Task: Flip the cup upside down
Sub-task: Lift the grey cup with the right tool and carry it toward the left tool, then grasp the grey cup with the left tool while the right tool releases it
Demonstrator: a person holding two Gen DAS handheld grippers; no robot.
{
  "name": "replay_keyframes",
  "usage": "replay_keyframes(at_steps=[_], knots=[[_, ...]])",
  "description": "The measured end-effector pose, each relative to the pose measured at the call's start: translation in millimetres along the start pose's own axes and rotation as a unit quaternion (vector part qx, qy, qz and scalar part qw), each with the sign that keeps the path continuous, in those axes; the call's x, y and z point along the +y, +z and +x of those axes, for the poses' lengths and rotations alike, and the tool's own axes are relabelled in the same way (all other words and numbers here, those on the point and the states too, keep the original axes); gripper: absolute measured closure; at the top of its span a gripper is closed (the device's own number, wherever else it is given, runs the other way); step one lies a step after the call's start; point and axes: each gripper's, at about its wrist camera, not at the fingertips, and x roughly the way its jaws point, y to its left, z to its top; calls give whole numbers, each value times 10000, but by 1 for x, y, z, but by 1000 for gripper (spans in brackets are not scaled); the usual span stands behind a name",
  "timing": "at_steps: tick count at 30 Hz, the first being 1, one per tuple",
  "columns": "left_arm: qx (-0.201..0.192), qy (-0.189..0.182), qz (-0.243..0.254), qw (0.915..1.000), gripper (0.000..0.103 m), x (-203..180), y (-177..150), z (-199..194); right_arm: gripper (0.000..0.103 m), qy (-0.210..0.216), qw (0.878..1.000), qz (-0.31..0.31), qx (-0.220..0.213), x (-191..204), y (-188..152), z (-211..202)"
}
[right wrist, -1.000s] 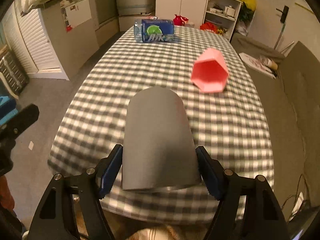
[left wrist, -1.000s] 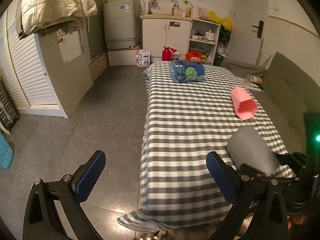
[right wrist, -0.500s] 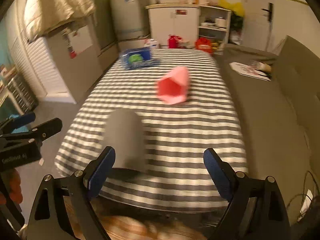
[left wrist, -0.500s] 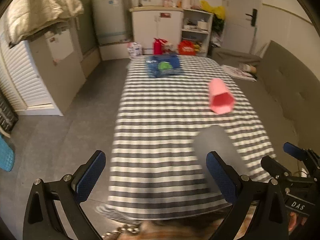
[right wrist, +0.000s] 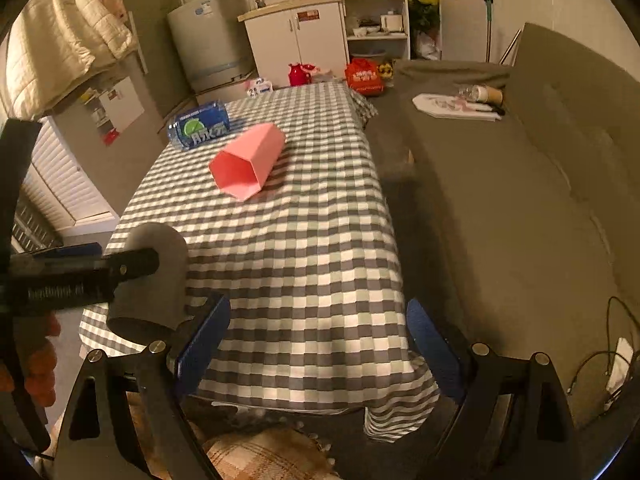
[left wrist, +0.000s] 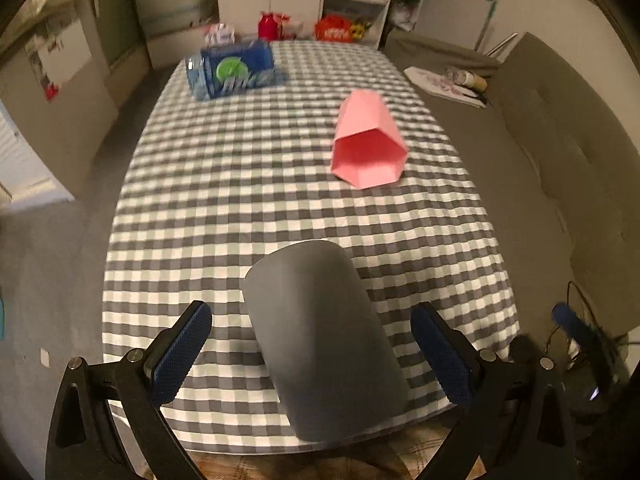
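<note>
- While the grey cup [left wrist: 324, 344] stands mouth-down near the front edge of the checked tablecloth [left wrist: 280, 200], the left gripper [left wrist: 316, 354] sits around it with both blue pads [left wrist: 182, 352] spread wide, each clear of the cup's sides, so it is released and grasping nothing.
- From the right wrist view, the same grey cup [right wrist: 150, 280] shows at the table's near-left corner, partly hidden behind the left gripper's black finger.
- Off to the cup's right, the right gripper [right wrist: 316, 350] is also released, its pads wide apart over the cloth's front edge with nothing between them.
- Farther back on the cloth, a pink cup [left wrist: 368, 142] lies on its side with its mouth facing the cameras, well apart from the grey one.
- Near the far end lies a blue pack [left wrist: 232, 68] with a green circle on it.
- Beside the table runs a grey-green sofa [right wrist: 520, 208].
</note>
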Motion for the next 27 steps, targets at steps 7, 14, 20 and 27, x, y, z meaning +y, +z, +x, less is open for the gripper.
replay_keyframes(at_steps=[7,14,20,27], knots=[[383,-145,-228,9989,2,14,10,25,13,7,10000,-45,86,5,2,17],[808,-691,-340,9938,19,16,11,44,13,-52,9999,-76,105,5,7,25],[992,-914,-331,9903,22,13,10,47,13,-135,9998,-70,131,6,6,28],[573,-842,-264,9945,23,23,18,17,13,-185,9998,-56,29,6,9,23]])
